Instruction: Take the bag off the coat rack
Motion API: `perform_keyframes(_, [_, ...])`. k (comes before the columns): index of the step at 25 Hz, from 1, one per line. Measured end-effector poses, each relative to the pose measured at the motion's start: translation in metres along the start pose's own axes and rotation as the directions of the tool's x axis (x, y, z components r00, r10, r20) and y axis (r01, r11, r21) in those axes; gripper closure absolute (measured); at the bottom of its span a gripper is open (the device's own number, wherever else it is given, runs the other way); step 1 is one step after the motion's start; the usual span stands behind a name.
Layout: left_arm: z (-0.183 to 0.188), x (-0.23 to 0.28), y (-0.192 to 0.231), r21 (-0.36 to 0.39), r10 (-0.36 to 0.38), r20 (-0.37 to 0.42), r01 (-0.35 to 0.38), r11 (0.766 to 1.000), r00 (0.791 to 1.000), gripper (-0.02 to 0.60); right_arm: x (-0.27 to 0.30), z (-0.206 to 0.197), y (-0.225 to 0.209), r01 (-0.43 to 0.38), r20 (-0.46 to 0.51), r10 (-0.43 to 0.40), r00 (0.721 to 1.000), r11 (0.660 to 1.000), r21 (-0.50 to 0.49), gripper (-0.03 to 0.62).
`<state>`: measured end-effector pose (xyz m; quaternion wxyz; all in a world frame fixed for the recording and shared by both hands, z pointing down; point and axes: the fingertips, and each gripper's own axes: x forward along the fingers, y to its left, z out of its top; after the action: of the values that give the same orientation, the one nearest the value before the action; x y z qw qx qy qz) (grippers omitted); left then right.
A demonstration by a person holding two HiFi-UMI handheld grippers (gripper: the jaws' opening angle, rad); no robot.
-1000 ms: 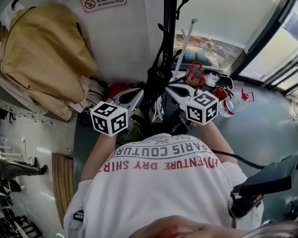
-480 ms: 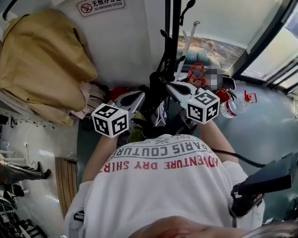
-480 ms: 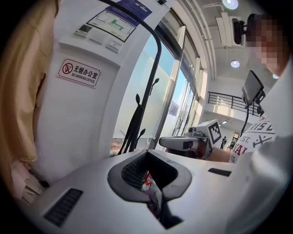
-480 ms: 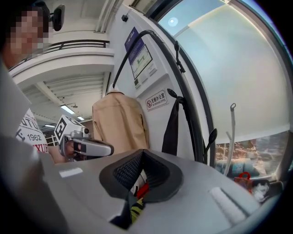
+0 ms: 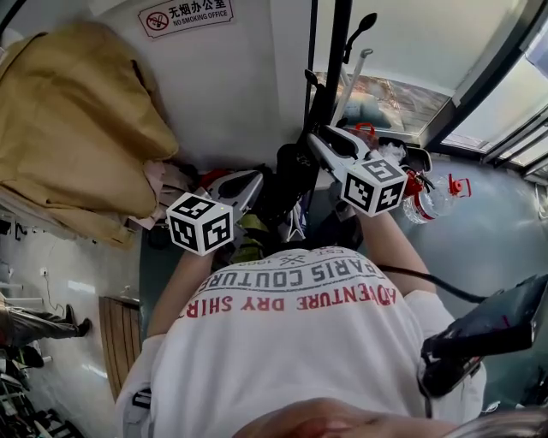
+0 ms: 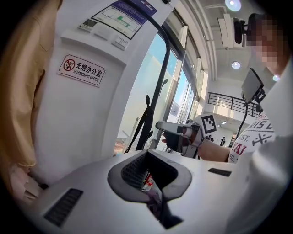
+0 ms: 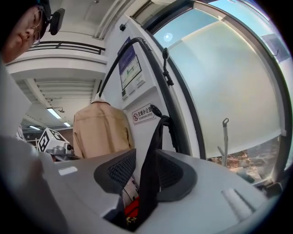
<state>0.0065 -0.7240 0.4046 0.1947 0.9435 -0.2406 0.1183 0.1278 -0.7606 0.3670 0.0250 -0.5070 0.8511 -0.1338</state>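
The black coat rack pole (image 5: 338,51) rises at top centre, with a hook (image 5: 364,21) near its top. A black bag strap (image 7: 153,155) hangs from a hook (image 7: 158,112) on the rack and runs down between the jaws of my right gripper (image 7: 146,171). Those jaws are opening, with a gap showing beside the strap. In the head view my right gripper (image 5: 318,141) reaches up beside the pole, above the dark bag (image 5: 291,167). My left gripper (image 5: 248,181) sits lower left by the bag. Its jaws (image 6: 151,171) stand apart and grip nothing I can make out.
A beige jacket (image 5: 77,128) hangs at the left against the white wall, under a no-smoking sign (image 5: 184,15). Red items and a clear water bottle (image 5: 432,197) lie on the floor at the right by the window. A thin white rod (image 5: 355,73) leans behind the rack.
My right gripper has risen and moved further toward the rack pole, along the strap. The left gripper has stayed about where it was.
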Motion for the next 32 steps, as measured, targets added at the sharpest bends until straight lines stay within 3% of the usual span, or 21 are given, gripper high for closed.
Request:
perform_keyframes(4, [0.003, 0.003, 0.01, -0.003, -0.015, -0.014, 0.015, 1.0, 1.0, 0.581, 0.023, 0.002, -0.012, 0.042, 0.023, -0.042, 0.999, 0.999, 0.025, 0.441])
perform_keyframes(11, [0.002, 0.006, 0.022, -0.01, -0.012, -0.041, 0.012, 1.0, 0.999, 0.581, 0.045, 0.002, -0.029, 0.075, 0.022, -0.078, 0.997, 0.993, 0.092, 0.443])
perform_keyframes(14, [0.003, 0.01, 0.028, -0.014, -0.008, -0.047, 0.008, 1.0, 0.999, 0.581, 0.049, 0.001, -0.033, 0.095, 0.018, -0.098, 0.995, 0.99, 0.109, 0.532])
perform_keyframes(17, [0.002, 0.014, 0.028, -0.014, -0.014, -0.049, 0.013, 1.0, 0.999, 0.581, 0.047, 0.0, -0.036, 0.115, 0.015, -0.117, 0.993, 0.987, 0.113, 0.563])
perform_keyframes(25, [0.0, 0.014, 0.024, -0.019, -0.013, -0.039, 0.012, 1.0, 0.999, 0.581, 0.041, 0.005, -0.021, 0.082, 0.016, -0.083, 0.996, 0.996, 0.041, 0.569])
perform_keyframes(32, [0.002, 0.008, 0.024, -0.04, -0.011, -0.024, 0.01, 0.999, 1.0, 0.581, 0.04, 0.023, 0.002, 0.069, 0.037, -0.066, 0.997, 0.995, -0.079, 0.571])
